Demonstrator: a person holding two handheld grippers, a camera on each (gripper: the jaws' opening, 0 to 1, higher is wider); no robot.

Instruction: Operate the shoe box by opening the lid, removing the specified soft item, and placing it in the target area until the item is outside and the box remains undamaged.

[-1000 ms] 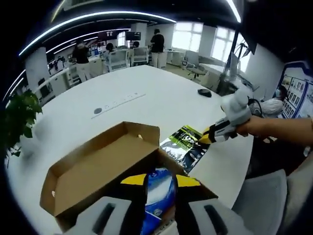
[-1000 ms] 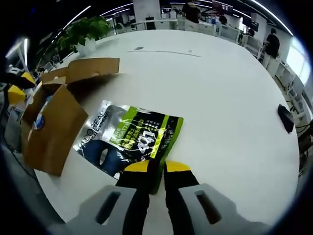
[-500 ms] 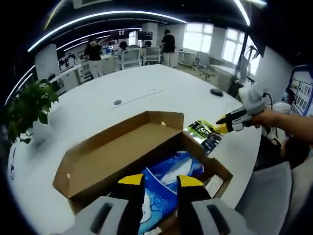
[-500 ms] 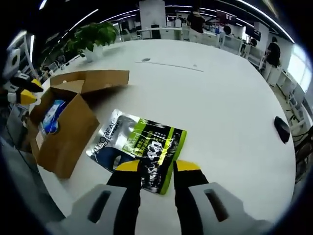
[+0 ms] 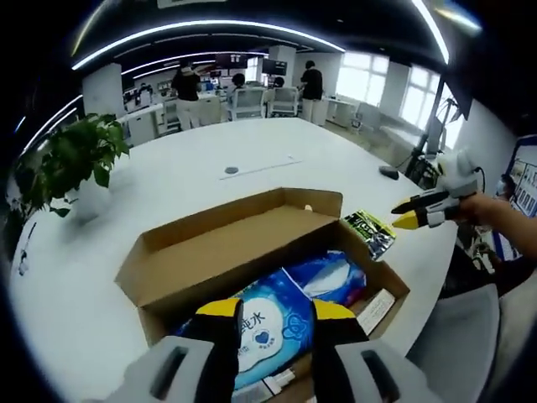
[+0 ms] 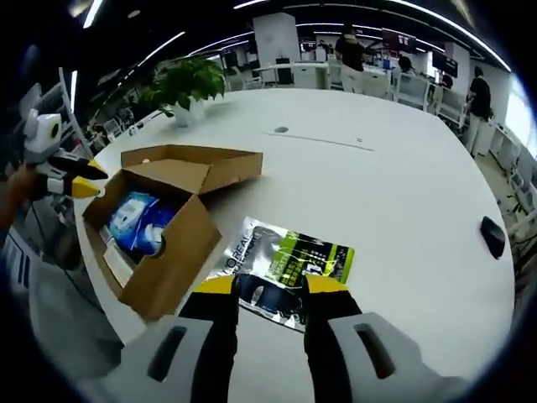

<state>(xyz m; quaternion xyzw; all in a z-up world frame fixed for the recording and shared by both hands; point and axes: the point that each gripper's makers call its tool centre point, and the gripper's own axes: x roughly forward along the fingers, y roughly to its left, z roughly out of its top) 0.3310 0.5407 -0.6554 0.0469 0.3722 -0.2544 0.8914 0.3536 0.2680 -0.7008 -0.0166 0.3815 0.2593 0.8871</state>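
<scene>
The brown cardboard shoe box (image 5: 180,281) stands with its lid folded back; in the right gripper view the box (image 6: 172,262) is at the left. Inside lie soft blue-and-white packs (image 5: 327,275) (image 6: 138,220). A green-and-black foil pouch (image 6: 289,267) lies flat on the white table beside the box, and its corner (image 5: 369,231) shows past the box's far wall. My left gripper (image 5: 277,311) hovers open above the packs, holding nothing. My right gripper (image 6: 273,287) is open just short of the pouch's near edge, apart from it.
A potted plant (image 5: 75,159) (image 6: 189,80) stands at the table's edge. A black mouse (image 6: 493,237) and a flush power strip (image 6: 323,138) sit on the table top. People stand among desks behind. A grey chair (image 5: 457,336) is by the table.
My right gripper has let go of the pouch, opened wider and drawn back from it. My left gripper has risen away from the box, so more of the packs show.
</scene>
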